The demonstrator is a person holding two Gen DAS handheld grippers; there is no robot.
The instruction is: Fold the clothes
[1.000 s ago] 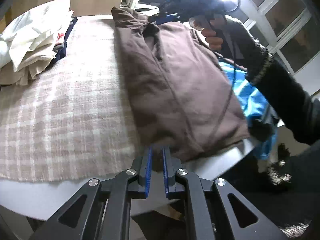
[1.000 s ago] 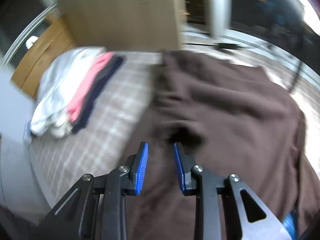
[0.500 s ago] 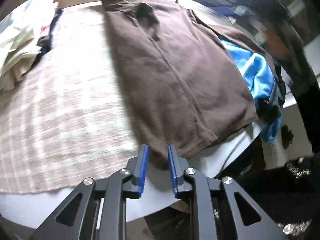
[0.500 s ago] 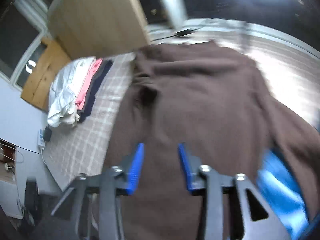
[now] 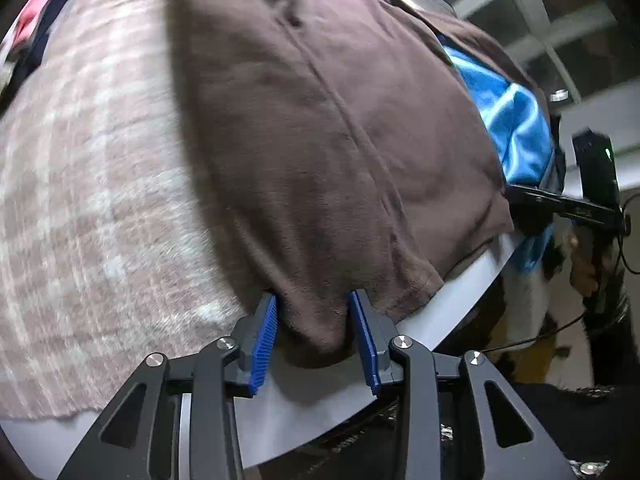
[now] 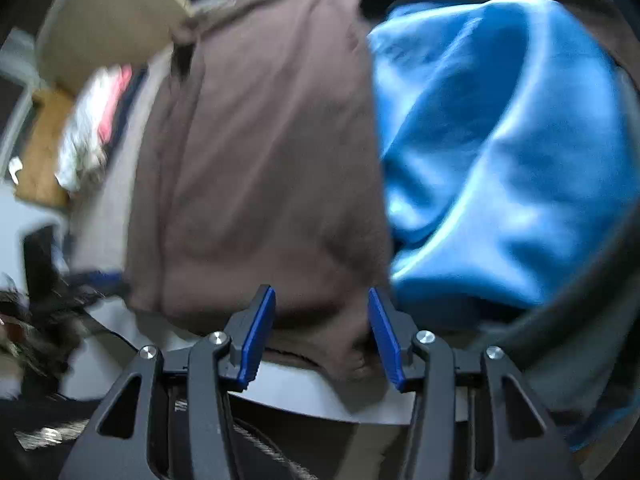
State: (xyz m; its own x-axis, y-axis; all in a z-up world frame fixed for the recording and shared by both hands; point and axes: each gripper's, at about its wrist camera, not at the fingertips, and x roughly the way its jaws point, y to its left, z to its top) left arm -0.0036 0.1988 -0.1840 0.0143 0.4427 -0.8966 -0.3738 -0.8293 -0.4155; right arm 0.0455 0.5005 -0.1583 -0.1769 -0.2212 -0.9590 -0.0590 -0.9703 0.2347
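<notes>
Left wrist view, from its left edge: a pink-and-white plaid blanket (image 5: 92,184) covers the round white surface (image 5: 460,300). Lying on the blanket, the brown shirt (image 5: 320,128) spreads flat, collar at the far end, its hem reaching the near rim of the surface. The left tool (image 5: 314,334) sits at that hem with a bulge of brown cloth between its blue pads; its jaws are opening and do not press the fabric. To the right of the shirt a bright blue garment (image 5: 516,128) lies partly under its edge. Further right, the right tool's dark body shows beside the surface, held in a hand (image 5: 586,268).

Right wrist view, from the left: a blurred stack of white, pink and dark clothes (image 6: 100,128) lies far off. The brown shirt (image 6: 256,160) fills the middle, and the right tool (image 6: 322,332) stands with jaws apart over its near hem, cloth between the pads but not clamped. The blue garment (image 6: 504,152) bulks on the right, touching the shirt.
</notes>
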